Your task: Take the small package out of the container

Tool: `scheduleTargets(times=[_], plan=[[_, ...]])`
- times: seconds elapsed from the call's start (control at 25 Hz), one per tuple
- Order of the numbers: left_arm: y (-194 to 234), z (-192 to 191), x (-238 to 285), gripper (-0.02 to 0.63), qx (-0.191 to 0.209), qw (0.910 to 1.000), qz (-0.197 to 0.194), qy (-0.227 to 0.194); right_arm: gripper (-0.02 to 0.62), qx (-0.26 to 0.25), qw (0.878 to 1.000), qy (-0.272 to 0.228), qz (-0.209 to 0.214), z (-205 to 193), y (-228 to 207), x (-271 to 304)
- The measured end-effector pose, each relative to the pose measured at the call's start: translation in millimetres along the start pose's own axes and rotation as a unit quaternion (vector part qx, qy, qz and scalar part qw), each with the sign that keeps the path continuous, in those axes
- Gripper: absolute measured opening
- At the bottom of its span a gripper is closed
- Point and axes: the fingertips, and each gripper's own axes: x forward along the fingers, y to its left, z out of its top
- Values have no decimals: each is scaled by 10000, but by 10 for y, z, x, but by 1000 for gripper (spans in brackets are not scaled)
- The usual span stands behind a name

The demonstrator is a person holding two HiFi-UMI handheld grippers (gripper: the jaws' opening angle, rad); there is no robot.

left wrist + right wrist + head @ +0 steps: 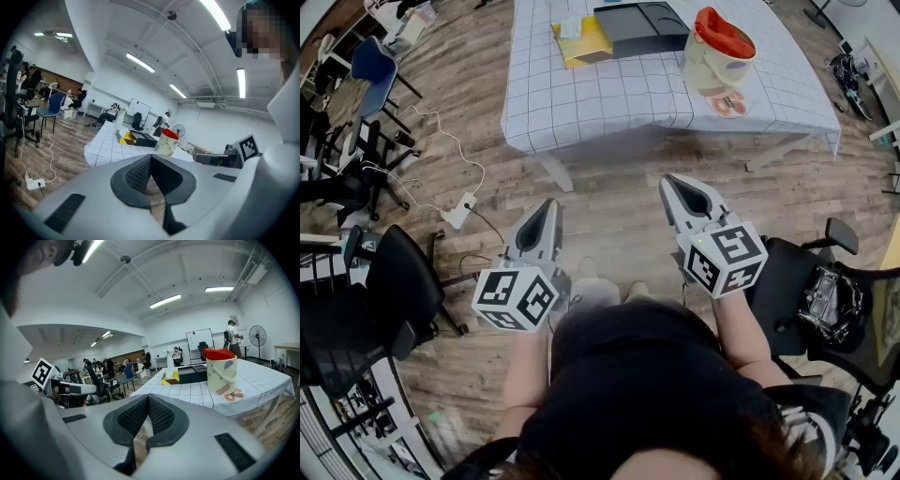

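Observation:
The container (pixel 719 56) is a cream bucket-like bag with something red (pixel 724 33) filling its mouth. It stands on the white checked table (pixel 609 94) ahead of me, near the right edge. It also shows in the left gripper view (pixel 166 142) and the right gripper view (pixel 221 371). I hold both grippers low over the wooden floor, well short of the table. The left gripper (pixel 548 206) is shut with nothing in it, its pads meeting (pixel 151 158). The right gripper (pixel 673 181) is likewise shut and empty (pixel 147 398).
A black tray (pixel 642 26) and a yellow box (pixel 581 42) lie on the table left of the container. Office chairs stand at my left (pixel 403 281) and right (pixel 806 272). A power strip (pixel 459 211) with its cable lies on the floor. Other people sit far back.

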Motion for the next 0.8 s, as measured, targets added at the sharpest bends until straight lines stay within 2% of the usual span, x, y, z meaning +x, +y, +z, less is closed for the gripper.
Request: scheduleTargets(times=[0.28, 0.48, 0.8], plan=[[199, 22, -48, 26, 20, 9999, 108, 37, 15, 78, 9998, 69, 142, -40, 119, 183], [380, 74, -49, 26, 23, 9999, 158, 54, 15, -43, 9994, 223, 274, -61, 259, 407], [824, 246, -21, 26, 51, 9997, 212, 55, 15, -26, 9988, 315, 384, -7, 498, 876]])
